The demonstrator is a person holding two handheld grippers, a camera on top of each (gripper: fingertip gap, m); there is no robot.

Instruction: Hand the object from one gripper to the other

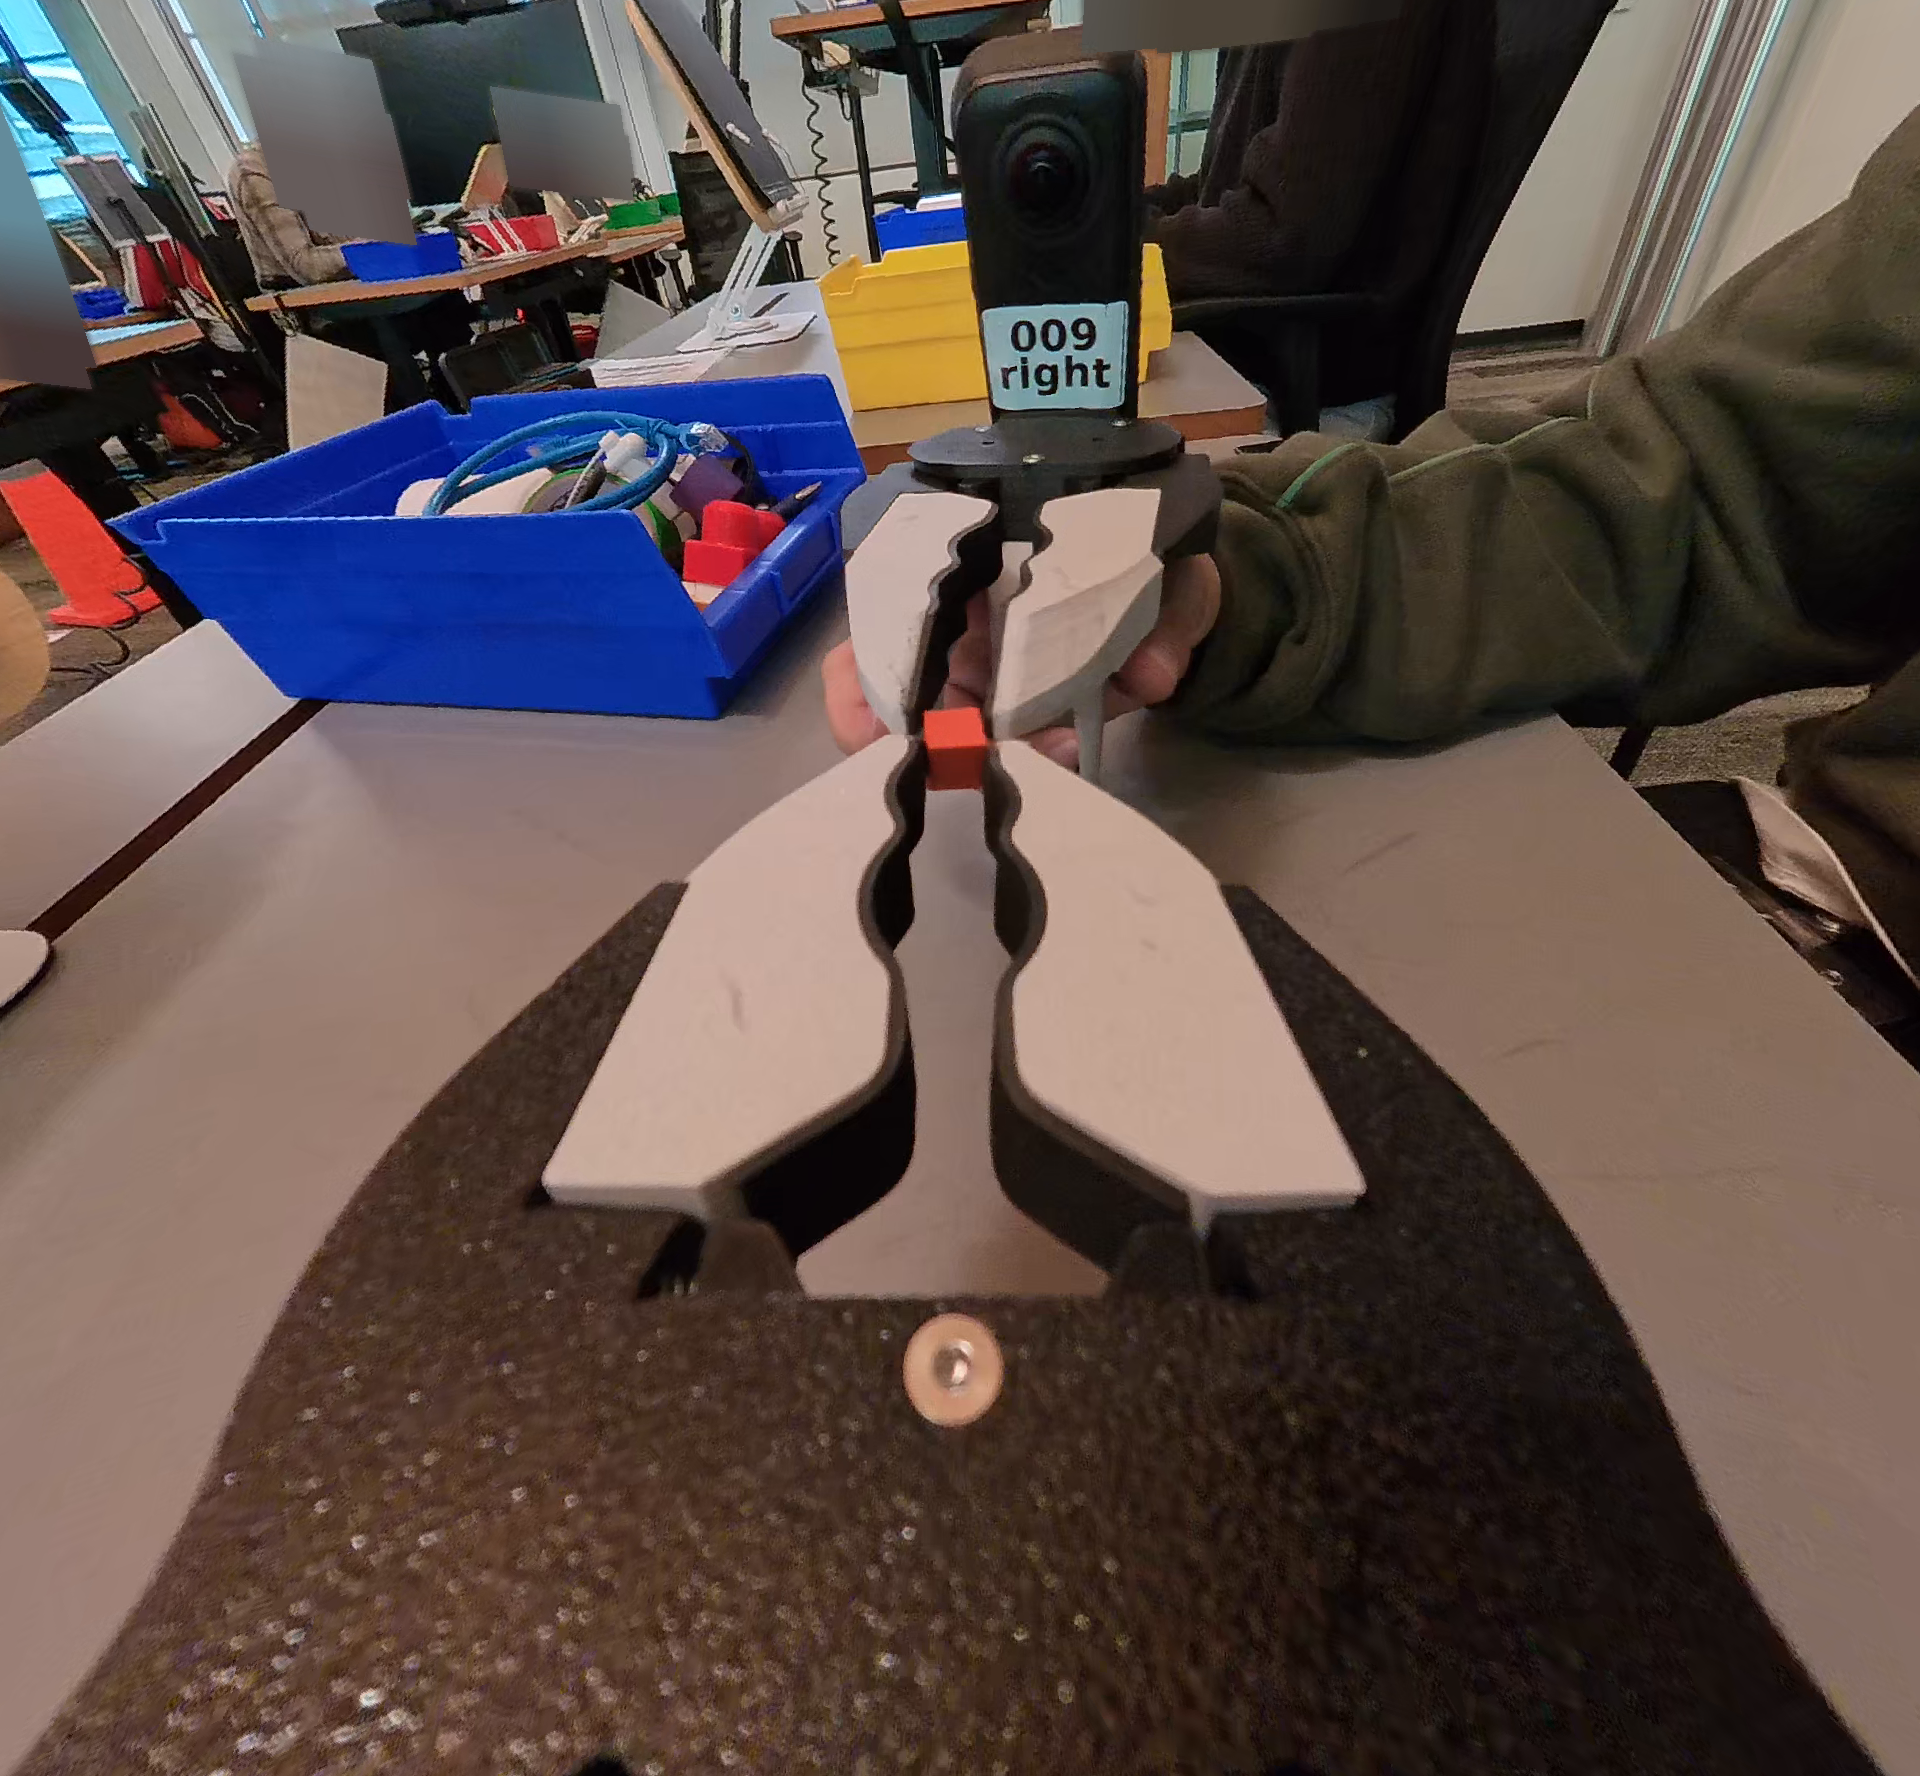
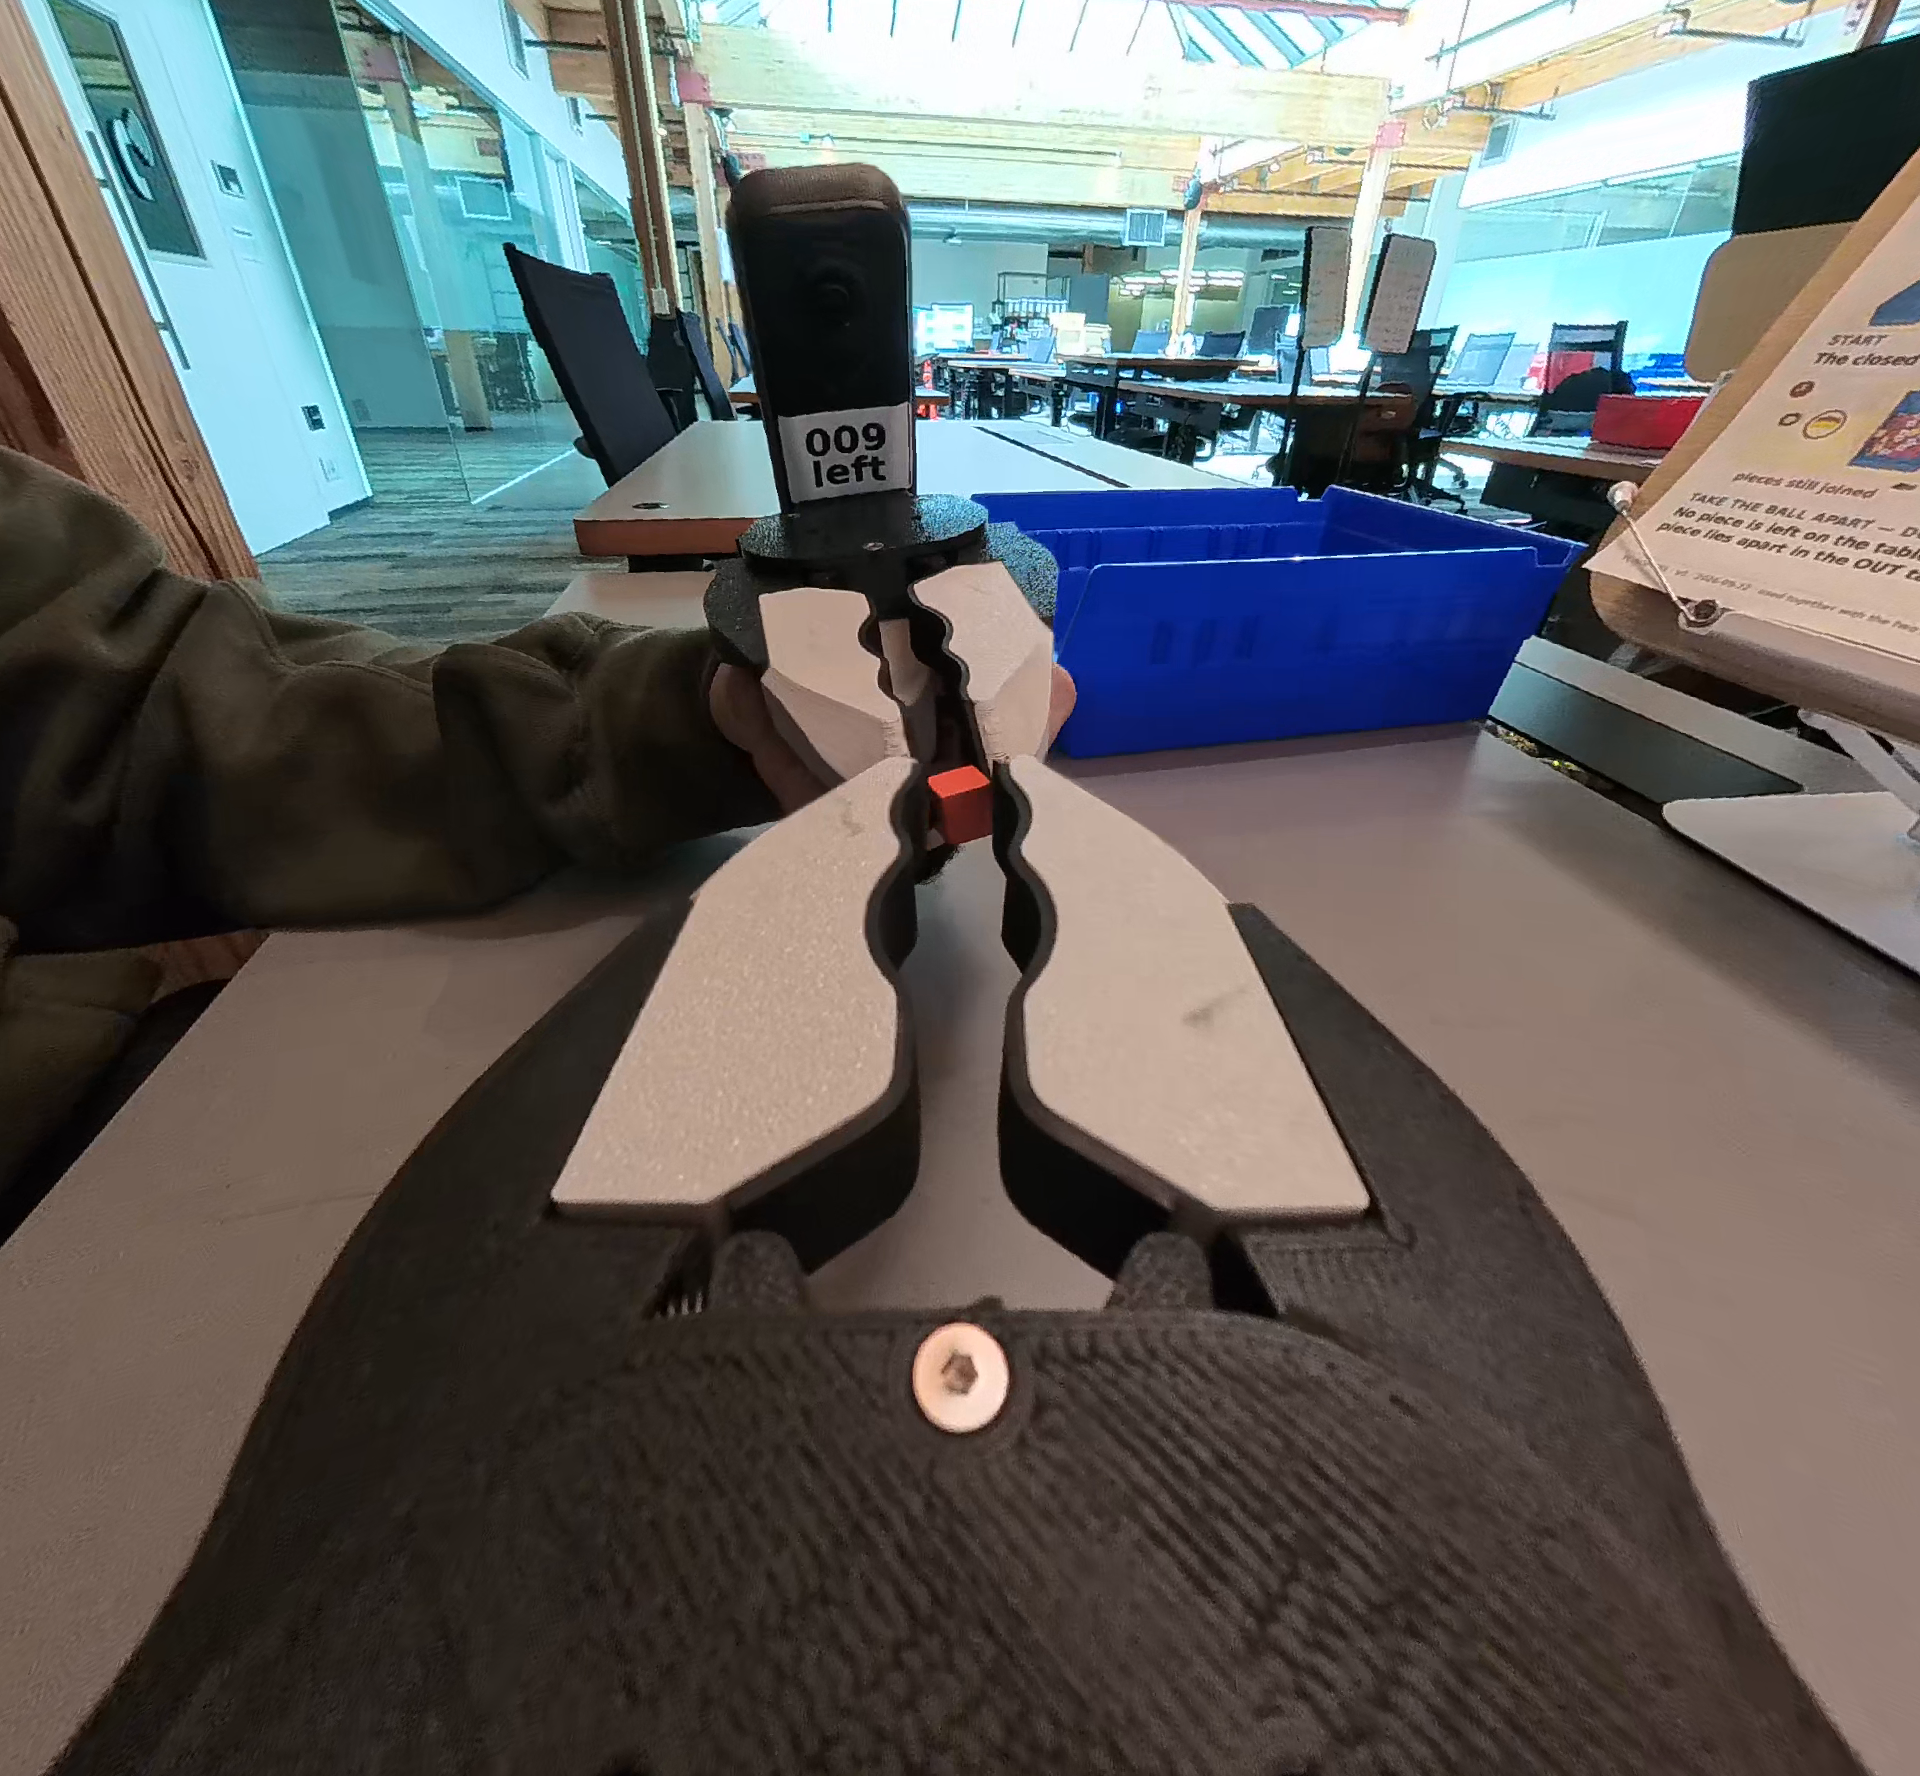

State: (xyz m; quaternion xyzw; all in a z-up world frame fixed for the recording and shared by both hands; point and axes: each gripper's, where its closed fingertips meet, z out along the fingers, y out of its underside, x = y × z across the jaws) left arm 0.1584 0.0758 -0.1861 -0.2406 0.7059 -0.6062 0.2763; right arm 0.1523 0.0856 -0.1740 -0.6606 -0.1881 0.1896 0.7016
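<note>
- Orange-red and small, the cube (image 1: pixel 954 747) is in the air above the grey table (image 1: pixel 1455 947), exactly where the tips of my two grippers meet.
- In the left wrist view, my left gripper (image 1: pixel 954 762) has its two tips pressed on the sides of the cube, so I judge it is clamped on the cube.
- In the right wrist view, my right gripper (image 2: pixel 958 804) also has the cube (image 2: pixel 957 804) between its tips, with no gap visible, so it seems clamped too.
- The two grippers point at each other, tip against tip. Which one gives and which one receives, I cannot tell.
- To do this step well, I would first make sure the receiving grip is firm, then open the other slowly, and only after this pull it straight back.
- The cube is small and its faces are short, so a sideways pull could twist it out.
- A blue bin (image 1: pixel 436 573) with cables and parts stands behind on the table, well apart from the cube.
</note>
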